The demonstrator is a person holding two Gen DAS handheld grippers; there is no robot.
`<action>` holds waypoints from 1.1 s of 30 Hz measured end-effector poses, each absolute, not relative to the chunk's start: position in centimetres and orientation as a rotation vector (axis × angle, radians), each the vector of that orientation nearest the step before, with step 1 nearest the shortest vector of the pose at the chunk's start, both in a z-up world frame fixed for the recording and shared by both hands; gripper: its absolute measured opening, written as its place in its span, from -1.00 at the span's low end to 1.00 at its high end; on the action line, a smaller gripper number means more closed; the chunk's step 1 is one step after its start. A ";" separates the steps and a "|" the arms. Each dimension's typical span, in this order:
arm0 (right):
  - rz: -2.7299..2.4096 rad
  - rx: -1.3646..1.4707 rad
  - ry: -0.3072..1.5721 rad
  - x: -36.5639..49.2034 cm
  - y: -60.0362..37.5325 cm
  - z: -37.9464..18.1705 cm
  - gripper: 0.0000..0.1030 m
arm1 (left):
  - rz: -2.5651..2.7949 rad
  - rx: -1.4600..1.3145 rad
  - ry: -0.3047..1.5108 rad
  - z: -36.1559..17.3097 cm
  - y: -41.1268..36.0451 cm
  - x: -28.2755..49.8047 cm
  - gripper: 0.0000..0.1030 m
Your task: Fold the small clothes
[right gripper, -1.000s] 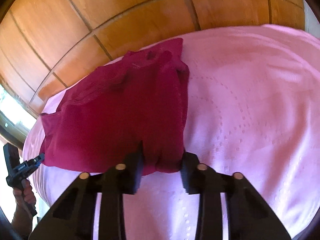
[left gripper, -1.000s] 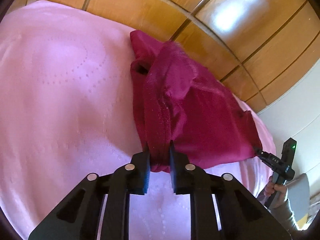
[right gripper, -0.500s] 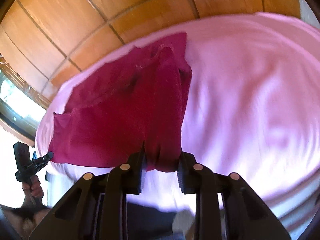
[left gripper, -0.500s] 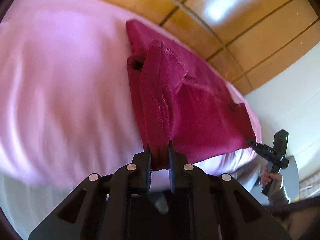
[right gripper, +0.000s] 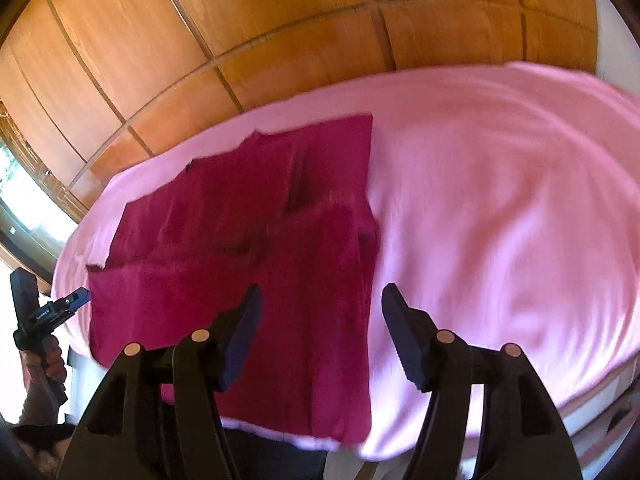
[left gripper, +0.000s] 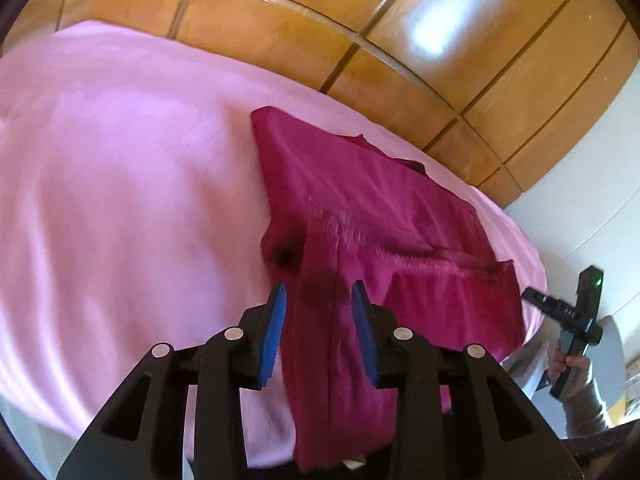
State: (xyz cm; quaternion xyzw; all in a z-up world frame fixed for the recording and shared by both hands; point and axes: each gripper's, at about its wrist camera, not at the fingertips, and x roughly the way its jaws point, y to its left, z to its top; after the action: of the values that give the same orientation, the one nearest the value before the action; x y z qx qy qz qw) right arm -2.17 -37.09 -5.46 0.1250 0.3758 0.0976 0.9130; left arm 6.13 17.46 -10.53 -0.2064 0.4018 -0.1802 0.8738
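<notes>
A magenta garment (left gripper: pixel 360 208) lies spread on the pink bedspread (left gripper: pixel 120 200), its near edge hanging over the bed's front edge. It also shows in the right wrist view (right gripper: pixel 240 248). My left gripper (left gripper: pixel 319 300) is open, its blue pads on either side of a hanging fold of the garment and apart from it. My right gripper (right gripper: pixel 320 304) is wide open above the garment's near part and holds nothing. Each gripper shows in the other's view, at the garment's far side corner: the right one (left gripper: pixel 560 316), the left one (right gripper: pixel 52 312).
Wooden wardrobe panels (left gripper: pixel 360 32) stand behind the bed. The pink bedspread (right gripper: pixel 500 200) stretches wide beside the garment. A white wall (left gripper: pixel 592 200) is at the right and a bright window (right gripper: pixel 24 200) at the left of the right wrist view.
Both grippers have opened and let go of the garment. It was pulled toward the front edge and now lies flatter, with its near edge hanging over the edge.
</notes>
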 end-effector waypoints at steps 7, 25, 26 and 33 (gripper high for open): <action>0.188 0.191 0.789 2.4 -36.1 -6.3 -0.27 | -0.393 -0.387 0.825 -11.0 16.7 7.7 -0.64; 0.215 0.210 0.590 1.8 -36.4 1.6 -0.87 | -0.382 -0.346 0.602 -3.9 18.0 7.1 -0.86; 0.209 0.212 0.597 2.9 -36.3 1.6 -0.87 | -0.366 -0.327 0.610 -3.8 17.9 8.1 -0.86; 0.135 0.241 0.634 10.6 -36.4 0.6 -0.87 | -0.276 -0.284 0.645 -4.2 17.6 15.2 -0.87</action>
State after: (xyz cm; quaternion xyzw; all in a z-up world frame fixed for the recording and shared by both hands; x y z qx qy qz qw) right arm 10.64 -36.39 0.62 0.1180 0.3106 0.0660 0.9409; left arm 15.20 17.55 -4.21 -0.1388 0.3149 -0.1346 0.9292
